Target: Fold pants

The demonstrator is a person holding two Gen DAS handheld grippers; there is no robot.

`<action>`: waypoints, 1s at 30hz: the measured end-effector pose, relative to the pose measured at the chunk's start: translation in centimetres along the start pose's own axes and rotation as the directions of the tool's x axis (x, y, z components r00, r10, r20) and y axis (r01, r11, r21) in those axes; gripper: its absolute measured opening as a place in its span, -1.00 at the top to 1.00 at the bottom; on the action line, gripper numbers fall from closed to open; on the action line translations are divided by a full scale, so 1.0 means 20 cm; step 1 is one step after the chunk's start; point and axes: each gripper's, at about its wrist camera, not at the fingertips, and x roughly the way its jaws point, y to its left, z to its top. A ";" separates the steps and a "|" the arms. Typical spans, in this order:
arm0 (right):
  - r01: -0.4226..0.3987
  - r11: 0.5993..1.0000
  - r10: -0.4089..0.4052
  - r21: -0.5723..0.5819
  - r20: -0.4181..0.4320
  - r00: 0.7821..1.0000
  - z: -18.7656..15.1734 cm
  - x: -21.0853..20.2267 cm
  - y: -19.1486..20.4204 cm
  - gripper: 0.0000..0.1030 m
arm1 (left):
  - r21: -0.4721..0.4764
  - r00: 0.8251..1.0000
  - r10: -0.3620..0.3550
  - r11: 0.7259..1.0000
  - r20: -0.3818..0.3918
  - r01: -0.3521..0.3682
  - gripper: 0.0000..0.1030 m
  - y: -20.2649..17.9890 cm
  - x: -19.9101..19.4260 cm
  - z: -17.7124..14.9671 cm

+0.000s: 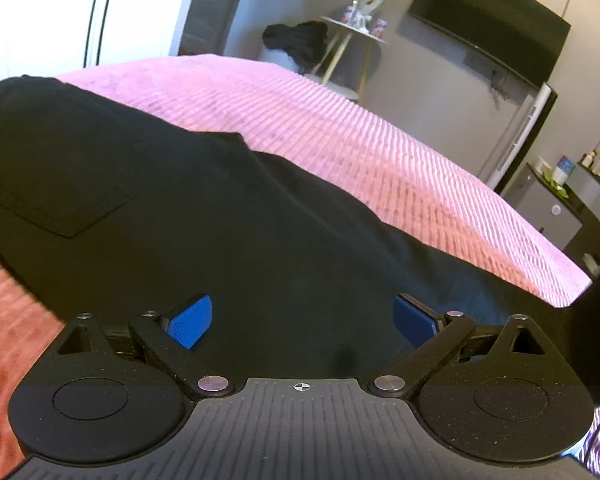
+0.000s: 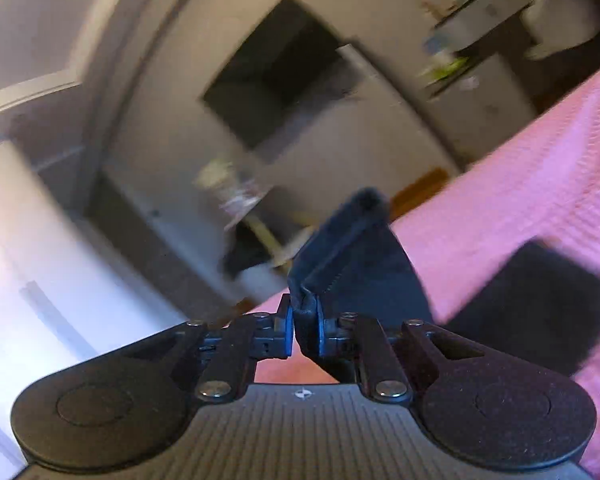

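Left wrist: one pants [image 1: 204, 216] on one bed [image 1: 360, 144]; left gripper [image 1: 302, 322] spread wide, empty, over it. Right gripper [image 2: 305, 326] pinches a hem, bare bed alongside.

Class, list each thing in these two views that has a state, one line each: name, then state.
Left gripper: open, over the pants, nothing pinched.
Right gripper: shut on a fold of the pants.
Pants: black, lying on the bed, one end lifted.
Pink bedspread: spread under the pants.
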 end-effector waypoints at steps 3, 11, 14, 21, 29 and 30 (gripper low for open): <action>0.058 0.997 -0.058 0.042 -0.003 0.998 -0.03 0.01 -0.05 0.78 | -0.060 1.000 -0.025 0.998 0.004 0.025 -0.94 0.06 -0.04 0.02; 0.225 0.965 -0.234 0.132 0.063 0.970 0.06 -0.13 -0.31 0.79 | -0.123 0.998 -0.058 0.991 -0.016 0.055 -0.94 0.07 -0.01 0.02; 0.219 0.958 -0.239 0.184 0.093 0.967 0.10 -0.18 -0.37 0.79 | -0.101 0.998 -0.059 0.993 -0.014 0.057 -0.94 0.05 -0.01 0.02; 0.059 0.998 -0.059 0.002 -0.021 0.998 -0.04 0.01 -0.06 0.79 | -0.104 0.998 -0.057 0.993 -0.006 0.056 -0.94 0.07 -0.03 0.03; -0.121 0.984 0.056 -0.133 -0.414 0.909 -0.54 0.35 0.32 -0.13 | -0.090 0.999 -0.038 0.995 0.005 0.039 -0.94 0.08 -0.09 0.04; -0.138 0.982 0.072 -0.126 -0.426 0.902 -0.57 0.34 0.31 -0.37 | -0.092 0.999 -0.037 0.995 0.002 0.037 -0.94 0.07 -0.09 0.04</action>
